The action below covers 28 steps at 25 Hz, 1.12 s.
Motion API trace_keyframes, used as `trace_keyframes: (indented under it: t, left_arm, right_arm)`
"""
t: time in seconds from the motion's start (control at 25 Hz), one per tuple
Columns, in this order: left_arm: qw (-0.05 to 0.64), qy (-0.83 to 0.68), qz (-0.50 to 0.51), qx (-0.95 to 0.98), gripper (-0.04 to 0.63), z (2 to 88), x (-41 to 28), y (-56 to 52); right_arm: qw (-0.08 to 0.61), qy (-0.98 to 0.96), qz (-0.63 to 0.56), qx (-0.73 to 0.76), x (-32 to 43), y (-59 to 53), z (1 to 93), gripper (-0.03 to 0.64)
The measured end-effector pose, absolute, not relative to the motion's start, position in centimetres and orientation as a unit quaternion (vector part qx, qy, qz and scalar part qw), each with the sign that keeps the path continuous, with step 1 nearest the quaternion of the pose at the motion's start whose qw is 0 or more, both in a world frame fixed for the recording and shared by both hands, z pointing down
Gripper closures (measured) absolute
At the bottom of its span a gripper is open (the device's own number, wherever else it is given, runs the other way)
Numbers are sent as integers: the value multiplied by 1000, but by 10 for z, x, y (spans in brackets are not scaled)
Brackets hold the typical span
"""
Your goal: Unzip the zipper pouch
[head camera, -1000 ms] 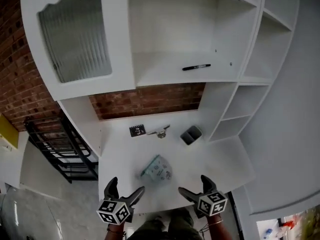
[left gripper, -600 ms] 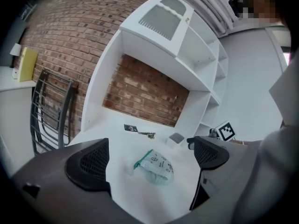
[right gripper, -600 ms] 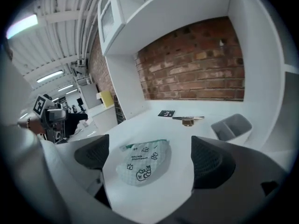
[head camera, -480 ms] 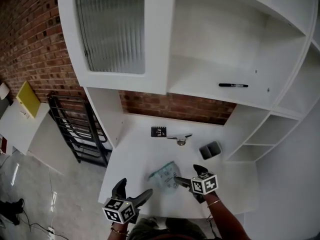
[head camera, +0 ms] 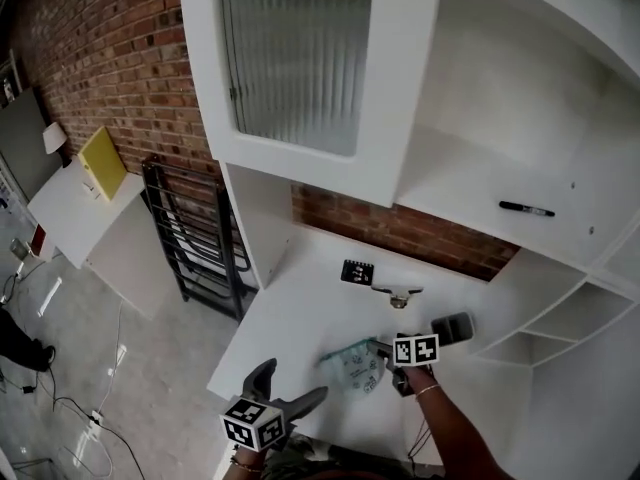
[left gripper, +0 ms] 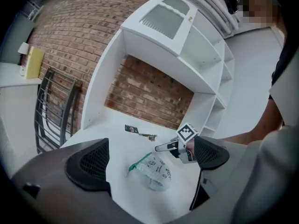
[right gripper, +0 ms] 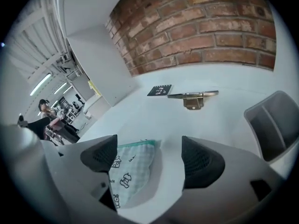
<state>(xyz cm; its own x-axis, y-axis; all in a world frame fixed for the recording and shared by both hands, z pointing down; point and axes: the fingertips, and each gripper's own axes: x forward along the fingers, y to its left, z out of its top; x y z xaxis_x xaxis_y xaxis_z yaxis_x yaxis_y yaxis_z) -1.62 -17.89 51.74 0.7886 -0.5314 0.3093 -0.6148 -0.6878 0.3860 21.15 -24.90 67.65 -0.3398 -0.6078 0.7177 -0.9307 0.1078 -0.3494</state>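
Probably soft, light and floppy, the pouch (head camera: 352, 365) lies on the table (head camera: 300, 313), its green zipper corner, the best hold, between the right gripper's (head camera: 386, 348) jaws, which have just been closing without pressing it; the left gripper (head camera: 292, 382) gapes empty.

Just beyond the right jaws, a black card (right gripper: 160, 90) and a metal bracket (right gripper: 192, 97) lie on the white counter (right gripper: 224, 115). A grey tray (right gripper: 273, 125) sits to their right, and a black pen (head camera: 526, 209) lies on the shelf above.
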Motion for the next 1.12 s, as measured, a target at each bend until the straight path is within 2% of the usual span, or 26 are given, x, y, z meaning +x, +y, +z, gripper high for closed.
trace_keyframes:
  t: [0.24, 0.4, 0.44, 0.6, 0.64, 0.8, 1.12]
  left_arm:
    - [245, -356, 85, 898, 28, 527, -43, -181]
    - [248, -377, 77, 889, 28, 526, -55, -183]
    - [250, -380, 75, 888, 28, 526, -56, -183]
    - [259, -381, 69, 885, 28, 526, -55, -176]
    - [263, -379, 66, 885, 28, 526, -53, -174]
    - [257, -384, 74, 884, 28, 530, -53, -171]
    - [299, -350, 63, 885, 31, 537, -29, -162]
  right_arm:
    - [257, -705, 416, 514, 199, -261, 699, 266]
    - [310, -665, 443, 515, 200, -256, 719, 390]
    - [313, -660, 449, 515, 199, -254, 722, 399]
    - [300, -658, 470, 505, 193, -250, 725, 442]
    - [297, -661, 475, 500, 192, -250, 724, 480]
    - [289, -678, 460, 494, 190, -248, 714, 519]
    - [261, -784, 293, 482, 173, -223, 646, 575]
